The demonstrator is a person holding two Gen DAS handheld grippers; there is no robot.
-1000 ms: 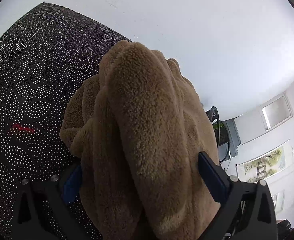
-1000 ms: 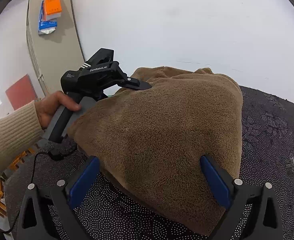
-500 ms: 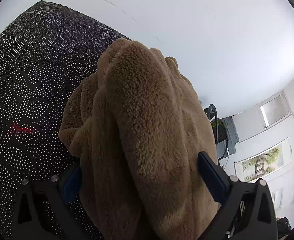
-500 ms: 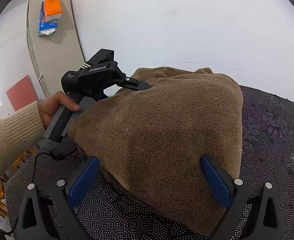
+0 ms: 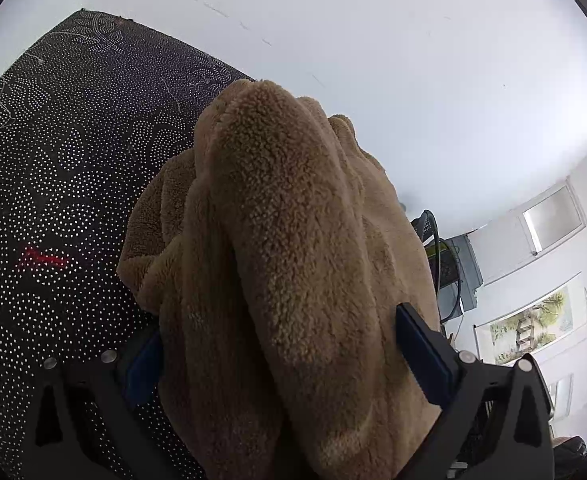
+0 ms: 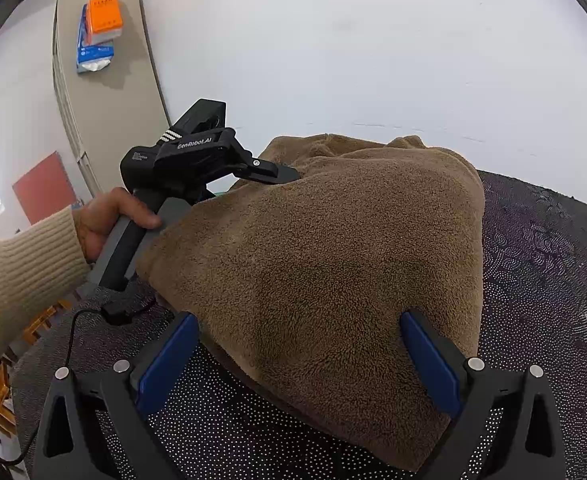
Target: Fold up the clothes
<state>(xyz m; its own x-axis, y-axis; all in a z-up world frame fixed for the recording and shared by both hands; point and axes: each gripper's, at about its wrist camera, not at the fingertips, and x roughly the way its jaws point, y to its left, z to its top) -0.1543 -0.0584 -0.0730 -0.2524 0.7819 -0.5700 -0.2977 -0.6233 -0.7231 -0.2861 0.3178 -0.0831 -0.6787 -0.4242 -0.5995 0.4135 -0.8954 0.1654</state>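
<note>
Brown fleece garment (image 6: 333, 264) lies heaped on the dotted dark cloth (image 6: 553, 280), bunched between my right gripper (image 6: 293, 360) fingers, spread apart around it. It's soft, bulky, floppy; I'd take a hem. At ten o'clock the left gripper (image 6: 269, 172) digs in, its grip and the hems hidden

A plain white wall (image 5: 373, 40) fills the upper field of both views. Work surface: a dark cloth with white dotted swirls (image 5: 53, 140). Left wrist view, lower right: a framed landscape painting (image 5: 533, 320) on the wall, with a frosted window (image 5: 553, 220) above it. Right wrist view, left: a beige cabinet (image 6: 101, 100) bearing orange and blue packets (image 6: 97, 32); a red panel (image 6: 43, 188) below.
</note>
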